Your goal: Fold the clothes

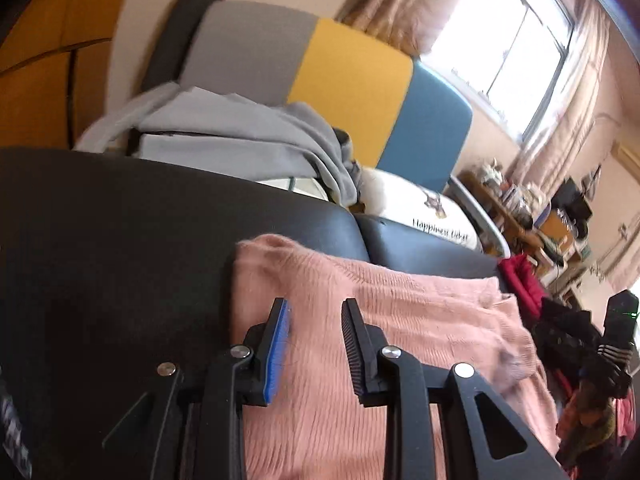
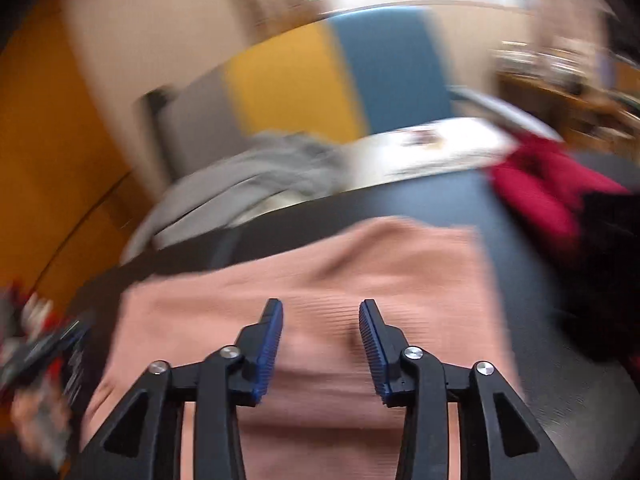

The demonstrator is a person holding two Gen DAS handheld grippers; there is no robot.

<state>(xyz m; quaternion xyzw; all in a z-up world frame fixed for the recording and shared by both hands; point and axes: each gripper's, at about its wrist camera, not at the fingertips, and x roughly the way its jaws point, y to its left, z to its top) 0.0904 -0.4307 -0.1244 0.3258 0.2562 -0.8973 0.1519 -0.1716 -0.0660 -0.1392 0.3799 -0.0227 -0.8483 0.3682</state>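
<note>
Spread fingers (image 1: 280, 344) of 2 empty grippers, left gripper (image 1: 316, 308) and right gripper (image 2: 321, 309), above seemingly 1 pink sweater (image 1: 400, 312).

Lived-in home rm: curtained window (image 1: 516, 44), cluttered shelf (image 1: 532, 216) (books etc.), clothes pile (image 1: 580, 360).

Left wrist view: white cushion (image 1: 424, 212) carried dark script, legible as "Happiness ticket", last word uncertain, under small printed figure. Right wrist view: motion-blurred, no text legible.

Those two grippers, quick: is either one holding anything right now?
Left gripper: jaws open, holding nothing, above the pink sweater.
Right gripper: jaws open, holding nothing, above the same sweater.
</note>
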